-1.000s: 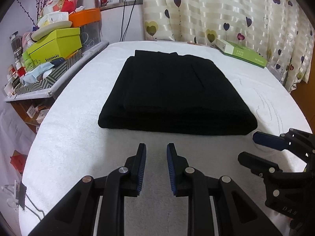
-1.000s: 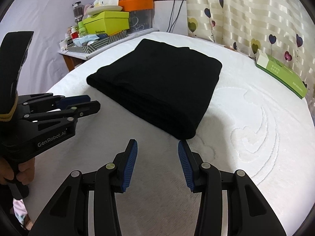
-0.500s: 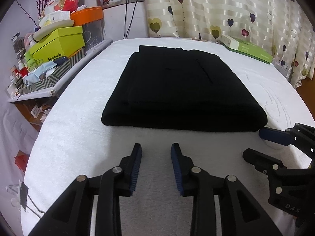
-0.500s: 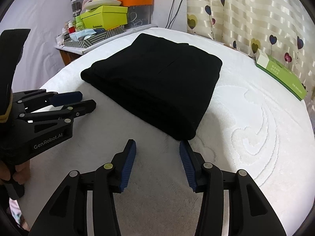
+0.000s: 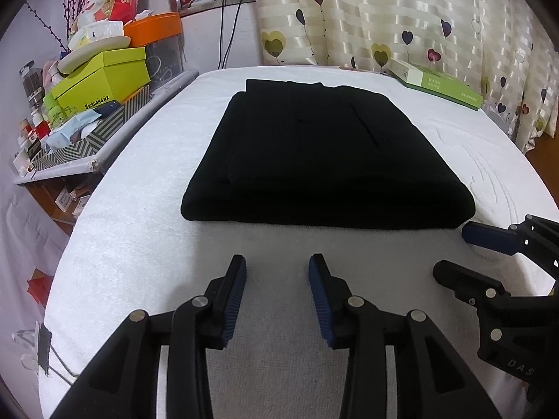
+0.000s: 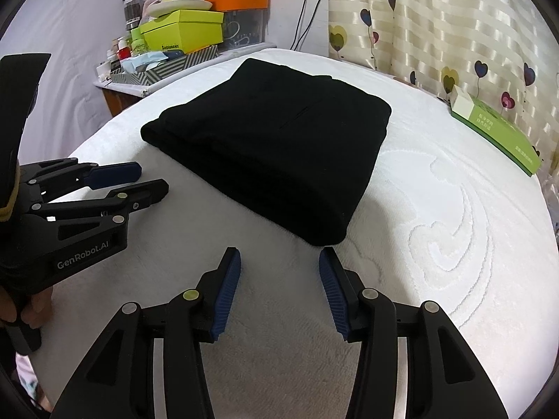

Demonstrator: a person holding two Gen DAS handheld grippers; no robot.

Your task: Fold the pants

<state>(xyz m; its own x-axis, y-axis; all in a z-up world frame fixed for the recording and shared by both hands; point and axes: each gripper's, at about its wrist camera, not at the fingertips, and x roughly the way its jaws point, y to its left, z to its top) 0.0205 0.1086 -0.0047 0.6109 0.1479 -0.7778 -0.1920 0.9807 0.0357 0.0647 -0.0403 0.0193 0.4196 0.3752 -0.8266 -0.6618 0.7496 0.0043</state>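
1. Looking close in first, the left gripper [image 5: 277,291] has its two blue pads spread apart with nothing between them. It hangs just above the white bed cover [image 5: 146,244], near the front edge of the pants.

2. The right gripper [image 6: 279,289] is spread wide too and holds nothing. Its tips sit near the closest corner of the pants, but I judge they do not touch it.

3. A bit farther out, the black pants [image 5: 321,160] lie in the middle of the bed cover. They are folded into a thick, neat block with many layers. The fold looks done or almost done.

4. The pants look soft and floppy, not stiff. They will not break. They look light, but the block could slide open or sag if it is lifted by one spot only.

5. The rounded front edge is where the layers stack, so I think it is the best place to pinch. One gripper near each front corner would keep the block flat. The pads must open wide enough to fit all the layers.

6. Far back, a green box [image 5: 436,83] lies on the bed by the curtain [image 5: 401,17], well apart from the pants.
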